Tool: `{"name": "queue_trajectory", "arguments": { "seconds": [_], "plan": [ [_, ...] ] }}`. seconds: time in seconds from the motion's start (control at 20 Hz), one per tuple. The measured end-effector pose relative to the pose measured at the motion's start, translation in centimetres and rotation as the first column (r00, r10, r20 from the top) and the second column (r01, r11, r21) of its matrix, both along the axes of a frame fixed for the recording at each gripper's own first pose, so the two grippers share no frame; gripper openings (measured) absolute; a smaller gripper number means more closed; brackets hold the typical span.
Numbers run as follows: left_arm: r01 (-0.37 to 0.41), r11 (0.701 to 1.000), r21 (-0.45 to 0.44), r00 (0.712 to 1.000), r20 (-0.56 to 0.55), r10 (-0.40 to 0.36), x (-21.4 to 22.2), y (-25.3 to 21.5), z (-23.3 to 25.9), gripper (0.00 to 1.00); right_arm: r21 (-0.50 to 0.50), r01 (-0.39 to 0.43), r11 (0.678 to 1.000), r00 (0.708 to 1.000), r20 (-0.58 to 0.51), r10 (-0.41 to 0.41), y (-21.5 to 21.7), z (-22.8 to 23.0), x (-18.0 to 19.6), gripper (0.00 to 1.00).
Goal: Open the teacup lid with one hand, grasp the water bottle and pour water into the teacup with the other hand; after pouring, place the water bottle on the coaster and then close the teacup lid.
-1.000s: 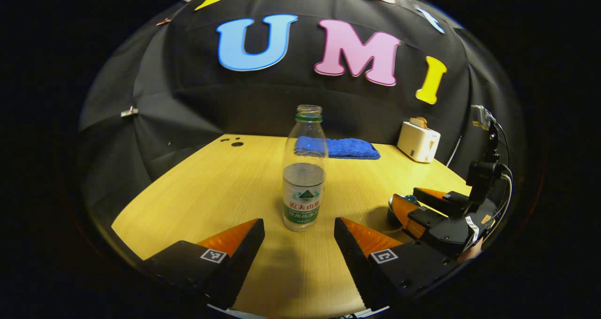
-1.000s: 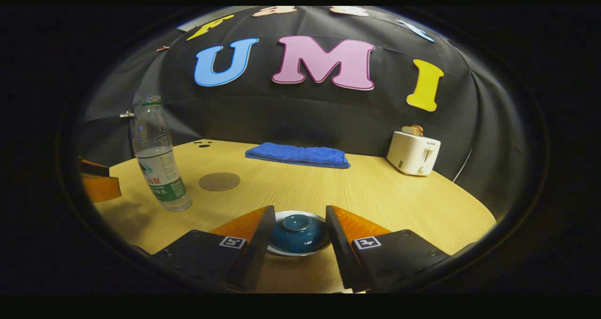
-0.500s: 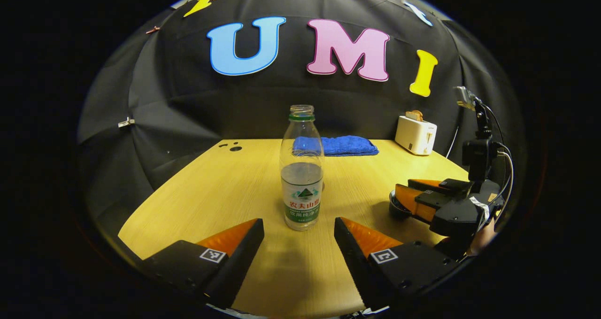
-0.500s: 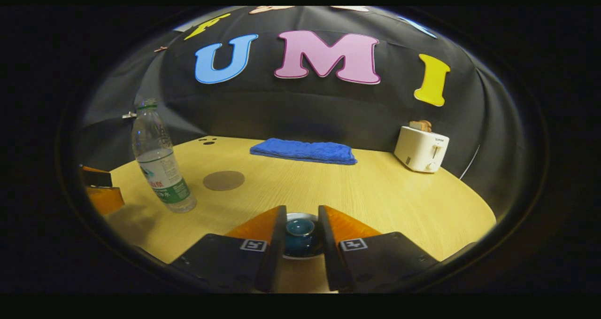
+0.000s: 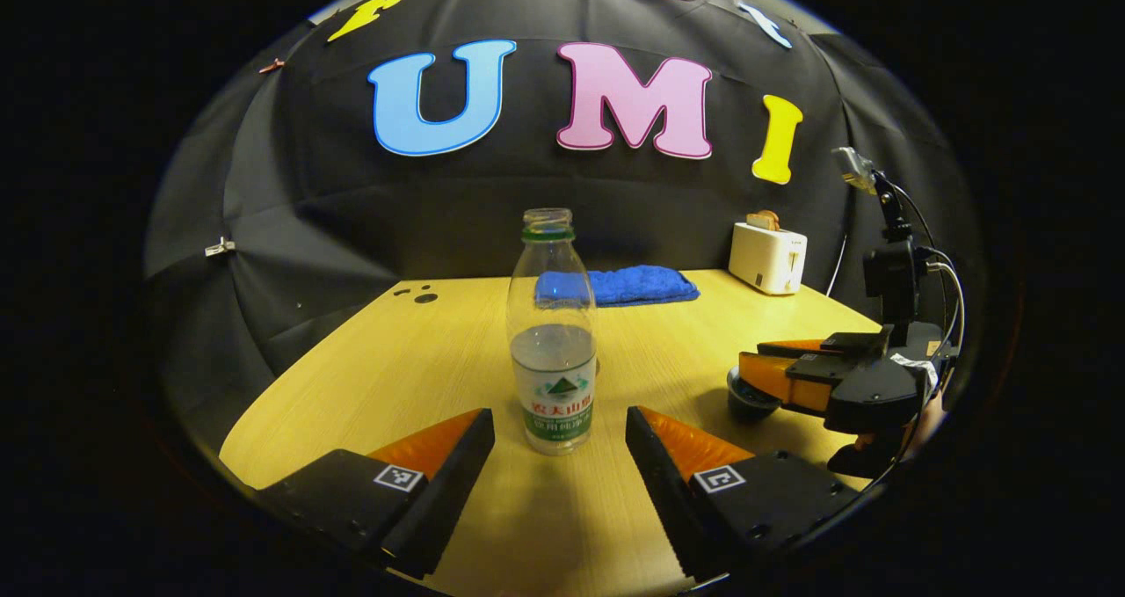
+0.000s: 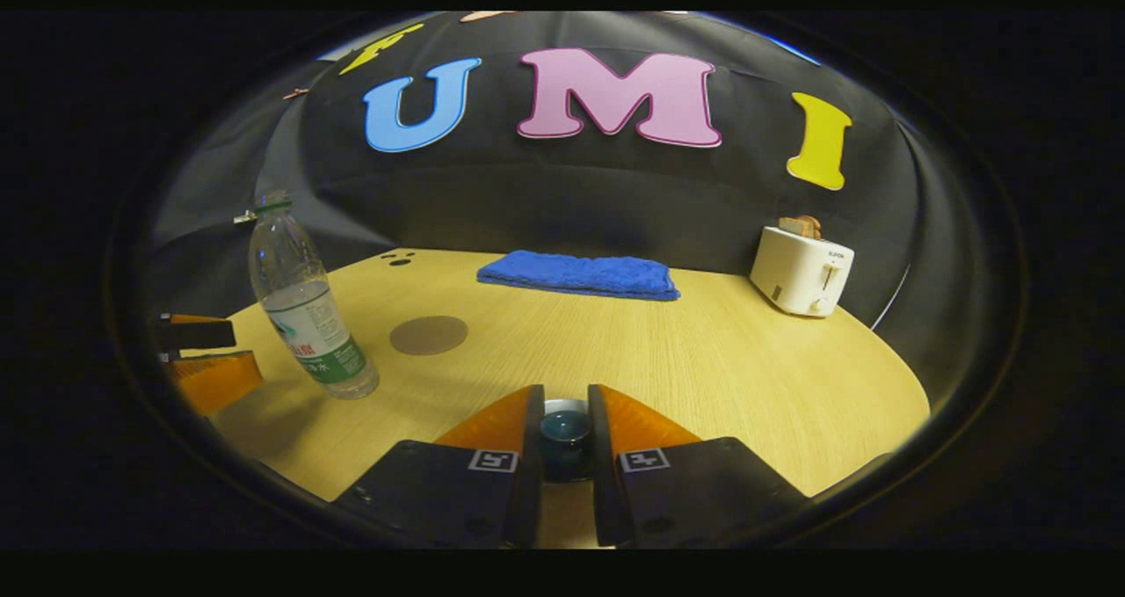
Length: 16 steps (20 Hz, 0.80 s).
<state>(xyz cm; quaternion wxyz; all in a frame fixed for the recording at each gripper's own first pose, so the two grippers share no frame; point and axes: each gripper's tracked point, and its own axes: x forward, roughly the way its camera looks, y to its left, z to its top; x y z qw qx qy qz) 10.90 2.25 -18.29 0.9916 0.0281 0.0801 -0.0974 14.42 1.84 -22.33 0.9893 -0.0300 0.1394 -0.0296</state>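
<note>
1. Pale wood grain covers the table (image 6: 721, 360), where an uncapped water bottle (image 5: 554, 351) stands upright, roughly half full, near the left side as the right gripper view shows it.
2. The left gripper (image 5: 560, 434) hovers low over the table with its jaws spread wide; the bottle stands just ahead of the gap between its fingers, touched by neither.
3. The right gripper (image 6: 564, 417) has its fingers drawn close on the knob of the blue teacup lid (image 6: 565, 428), which sits between them on the teacup (image 5: 747, 396); both fingers appear to press the knob.
4. In the left gripper view, the right gripper reaches level over the dark teacup at the table's right edge, with part of a hand (image 5: 923, 417) behind it.
5. A round brown coaster (image 6: 429, 334) lies flat and bare just beyond the bottle.
6. A folded blue towel (image 6: 580, 273) rests at the far edge, and a white toaster (image 6: 802, 269) holding bread stands at the far right.
</note>
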Motion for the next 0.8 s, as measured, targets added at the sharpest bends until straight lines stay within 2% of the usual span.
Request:
{"name": "queue_trajectory", "arguments": {
  "seconds": [0.05,0.15,0.35,0.6,0.8],
  "plan": [
    [0.006,1.0,-0.011,1.0,0.008,-0.006,0.3,-0.2,0.2,0.96,0.008,0.004,1.0,1.0,0.015,-0.004,-0.1,0.9,0.0,0.27],
    [0.0,1.0,-0.015,1.0,0.018,0.0,1.3,-0.1,0.1,0.96,0.011,0.016,1.0,0.999,0.032,-0.016,-0.5,2.3,-0.2,0.24],
    [-0.02,0.998,-0.066,0.998,0.059,0.024,4.1,-0.1,0.7,0.95,0.018,0.001,1.0,0.998,0.055,-0.002,0.0,4.3,-1.0,0.27],
    [-0.006,0.988,-0.151,0.994,0.104,0.022,8.4,-0.9,1.0,0.96,-0.015,0.001,1.0,1.0,0.03,0.0,-0.4,3.4,-2.2,0.27],
    [0.028,0.991,-0.133,0.989,0.145,-0.008,10.4,-1.4,1.8,0.96,-0.015,0.015,1.0,1.0,0.012,-0.014,-1.2,2.8,-2.9,0.27]
  ]
}}
